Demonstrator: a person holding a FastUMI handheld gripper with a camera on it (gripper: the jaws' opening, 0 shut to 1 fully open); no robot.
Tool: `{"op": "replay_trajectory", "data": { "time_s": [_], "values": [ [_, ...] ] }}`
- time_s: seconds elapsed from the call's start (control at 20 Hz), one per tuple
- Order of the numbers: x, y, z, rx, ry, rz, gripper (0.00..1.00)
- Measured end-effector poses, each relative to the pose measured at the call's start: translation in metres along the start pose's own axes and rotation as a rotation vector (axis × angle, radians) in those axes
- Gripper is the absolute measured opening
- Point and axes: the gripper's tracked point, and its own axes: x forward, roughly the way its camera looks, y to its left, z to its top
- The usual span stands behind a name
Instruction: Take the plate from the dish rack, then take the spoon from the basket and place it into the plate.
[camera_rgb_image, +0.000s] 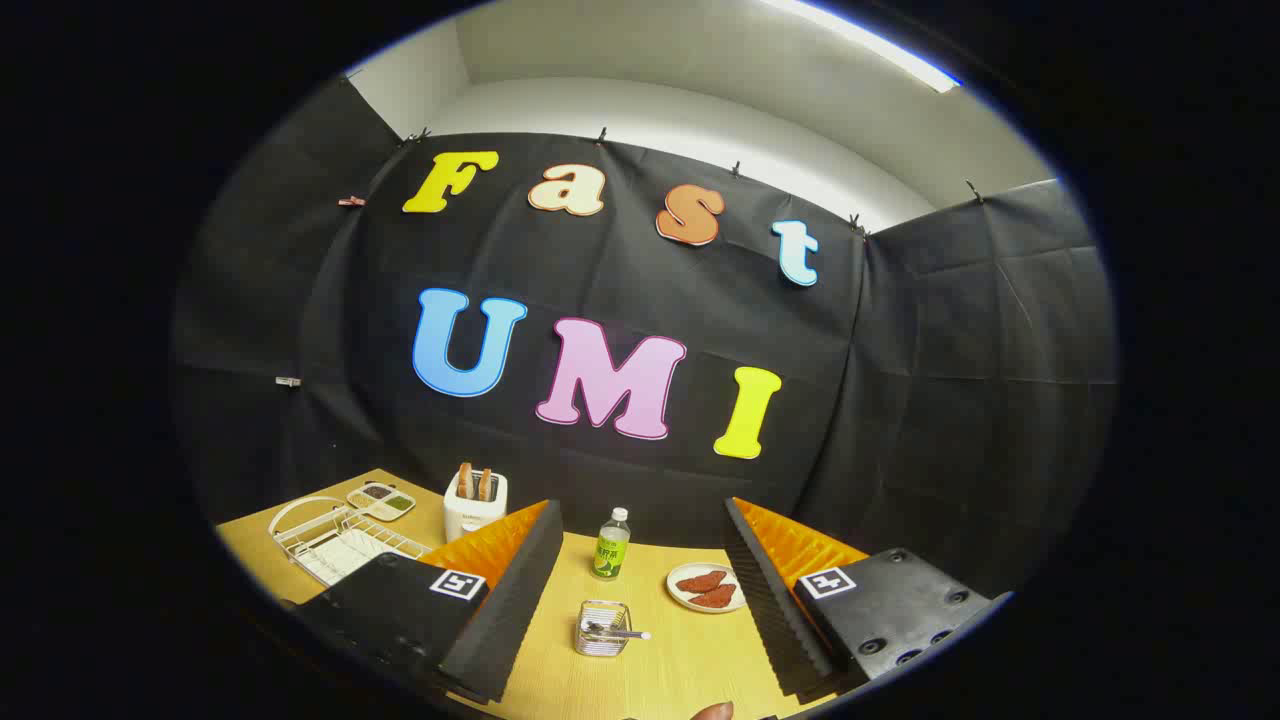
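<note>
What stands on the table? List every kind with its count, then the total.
Dish rack: 1
Plate: 2, second
Toaster: 1
Bottle: 1
Basket: 1
Spoon: 1
Total: 7
The claw hangs open above the table.

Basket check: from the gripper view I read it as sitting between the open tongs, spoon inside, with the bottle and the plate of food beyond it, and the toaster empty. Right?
Nearly. The toaster is not empty: the gripper view shows two slices of toast standing in its slots. The rest holds: the basket with the spoon sits between the open tongs, with the bottle and the plate of food beyond.
</note>
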Motion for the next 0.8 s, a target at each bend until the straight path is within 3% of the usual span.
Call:
{"op": "replay_trajectory", "data": {
  "time_s": [0.8],
  "values": [
    [0.0014,0.0008,-0.0046,0.014,0.033,-0.012,0.98]
  ]
}}
